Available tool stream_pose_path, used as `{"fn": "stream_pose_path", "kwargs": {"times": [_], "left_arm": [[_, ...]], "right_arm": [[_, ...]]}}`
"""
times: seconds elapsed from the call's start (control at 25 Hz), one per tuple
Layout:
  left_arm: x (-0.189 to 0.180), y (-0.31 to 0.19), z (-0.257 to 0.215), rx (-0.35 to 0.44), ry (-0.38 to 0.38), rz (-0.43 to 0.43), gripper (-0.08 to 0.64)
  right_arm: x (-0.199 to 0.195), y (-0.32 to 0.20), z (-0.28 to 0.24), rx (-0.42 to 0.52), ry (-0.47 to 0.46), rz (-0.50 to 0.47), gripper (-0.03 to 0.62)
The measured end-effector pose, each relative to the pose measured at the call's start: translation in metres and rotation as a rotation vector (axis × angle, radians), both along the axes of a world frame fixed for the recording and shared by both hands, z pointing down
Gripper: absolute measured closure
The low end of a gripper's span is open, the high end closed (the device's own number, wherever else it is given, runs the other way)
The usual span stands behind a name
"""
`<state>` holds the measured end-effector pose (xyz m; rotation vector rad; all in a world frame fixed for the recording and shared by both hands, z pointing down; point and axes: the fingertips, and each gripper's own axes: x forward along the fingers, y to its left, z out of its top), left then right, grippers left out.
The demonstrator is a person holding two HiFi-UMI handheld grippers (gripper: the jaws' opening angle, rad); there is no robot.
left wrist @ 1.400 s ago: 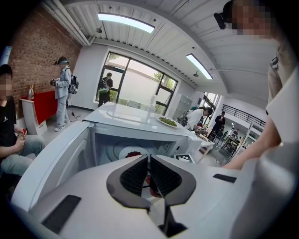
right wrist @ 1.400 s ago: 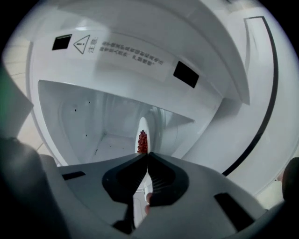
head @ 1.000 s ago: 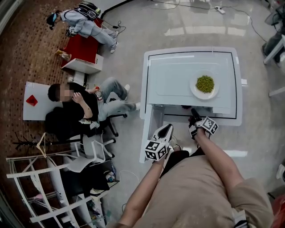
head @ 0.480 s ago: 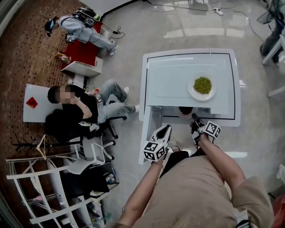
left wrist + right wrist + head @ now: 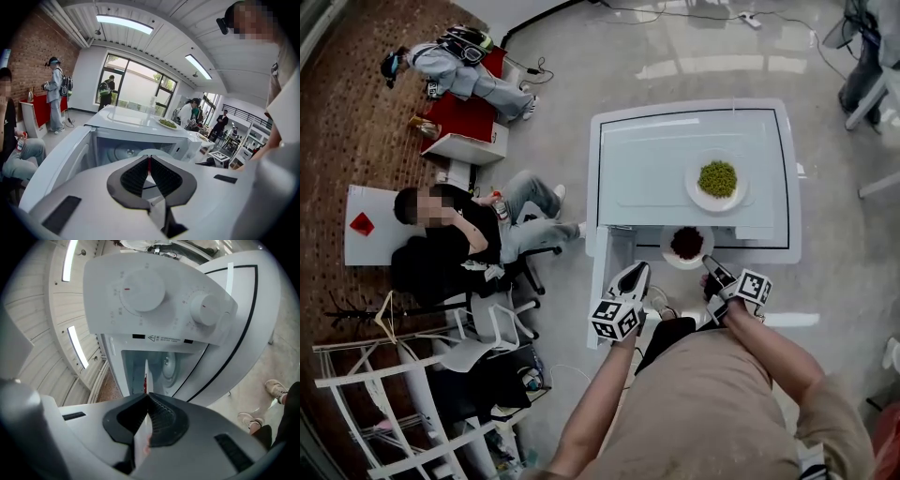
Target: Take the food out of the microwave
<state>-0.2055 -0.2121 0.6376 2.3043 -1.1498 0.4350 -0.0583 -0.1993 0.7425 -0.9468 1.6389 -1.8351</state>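
Food, dark red [image 5: 686,243], heaped on a white plate [image 5: 667,251]. Location: just outside the front opening of the microwave [image 5: 656,169], clear of the cavity and off any surface.

Right gripper [image 5: 709,263]: clamped on the near rim of the white plate. In the right gripper view the plate [image 5: 146,380] runs edge-on between the pads of this gripper [image 5: 149,397], and the jaws are pressed against it from both sides.

Left gripper [image 5: 633,274]: closed with nothing in it. It is in front of the microwave, just beside the open door [image 5: 600,272]. In the left gripper view its jaws [image 5: 149,160] meet at the tips.

Microwave, white, door swung out at its left front corner. The left gripper view shows the lit cavity with a glass turntable [image 5: 125,150]. The right gripper view shows the control panel with two round knobs [image 5: 142,290].

Second plate, with green peas [image 5: 717,178]: on top of the microwave, toward its right side.

Seated person [image 5: 450,225]: on a chair, well to the left of the microwave.

Standing person with backpack [image 5: 459,61]: farther off, beyond the microwave's left rear, beside a red cabinet [image 5: 464,108].
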Motion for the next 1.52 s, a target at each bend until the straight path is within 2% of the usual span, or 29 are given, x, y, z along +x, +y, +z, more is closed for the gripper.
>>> {"fn": "stream_pose_path", "kwargs": {"times": [0.24, 0.44, 0.6, 0.76, 1.0, 1.24, 1.36, 1.48, 1.52], "left_arm": [[-0.001, -0.001, -0.005, 0.01, -0.002, 0.003, 0.552], [0.002, -0.001, -0.01, 0.022, -0.005, 0.012, 0.552], [0.003, -0.002, -0.016, 0.039, -0.009, 0.018, 0.552], [0.001, -0.001, -0.02, 0.048, -0.023, 0.018, 0.552], [-0.011, 0.002, -0.029, 0.061, -0.021, -0.018, 0.552], [-0.025, 0.001, -0.026, 0.063, -0.028, -0.053, 0.552], [-0.028, 0.0, -0.028, 0.073, -0.024, -0.065, 0.552], [-0.034, 0.0, -0.032, 0.077, -0.004, -0.087, 0.552], [-0.035, -0.001, -0.034, 0.081, 0.002, -0.095, 0.552]], "right_arm": [[0.015, 0.013, -0.024, 0.039, -0.056, -0.012, 0.58], [0.012, 0.026, -0.046, 0.073, -0.096, -0.047, 0.58], [0.006, 0.035, -0.047, 0.026, -0.069, -0.11, 0.58], [0.006, 0.044, -0.047, -0.031, 0.035, -0.185, 0.58], [-0.008, 0.042, -0.077, 0.002, -0.015, -0.241, 0.58], [-0.016, 0.04, -0.085, -0.006, 0.023, -0.3, 0.58], [-0.022, 0.035, -0.094, 0.022, 0.0, -0.311, 0.58], [-0.015, 0.036, -0.089, -0.019, 0.074, -0.324, 0.58], [-0.016, 0.031, -0.095, 0.002, 0.057, -0.317, 0.58]]}}
